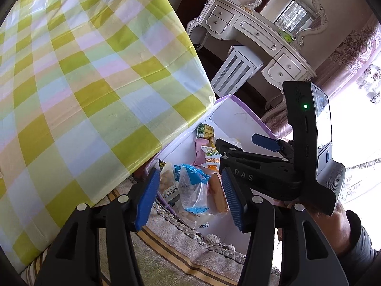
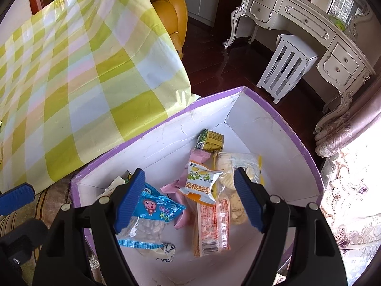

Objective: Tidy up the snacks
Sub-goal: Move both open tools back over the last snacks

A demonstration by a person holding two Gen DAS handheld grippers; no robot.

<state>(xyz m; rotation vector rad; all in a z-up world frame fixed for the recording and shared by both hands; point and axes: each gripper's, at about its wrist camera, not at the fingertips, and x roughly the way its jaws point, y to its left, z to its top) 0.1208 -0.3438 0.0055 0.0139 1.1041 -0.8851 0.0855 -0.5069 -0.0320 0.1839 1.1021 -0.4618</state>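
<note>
In your left wrist view, your left tool (image 1: 188, 196) hangs released at lower centre, nothing between its pads, and your right tool (image 1: 240, 143) shows to the right. Your right wrist view reveals the whole purple-rimmed white cardboard box (image 2: 273, 112) across the centre, snack packets inside, including a blue-topped clear packet (image 2: 152, 211). Your right tool (image 2: 189, 201) is released above them.

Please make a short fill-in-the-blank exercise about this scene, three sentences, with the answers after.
1. The snack packets lie inside a white box whose rim is ____.
2. Both the left gripper and the right gripper are ____, holding nothing.
3. The checked tablecloth is mainly ____ and white.

Answers: purple; open; green
</note>
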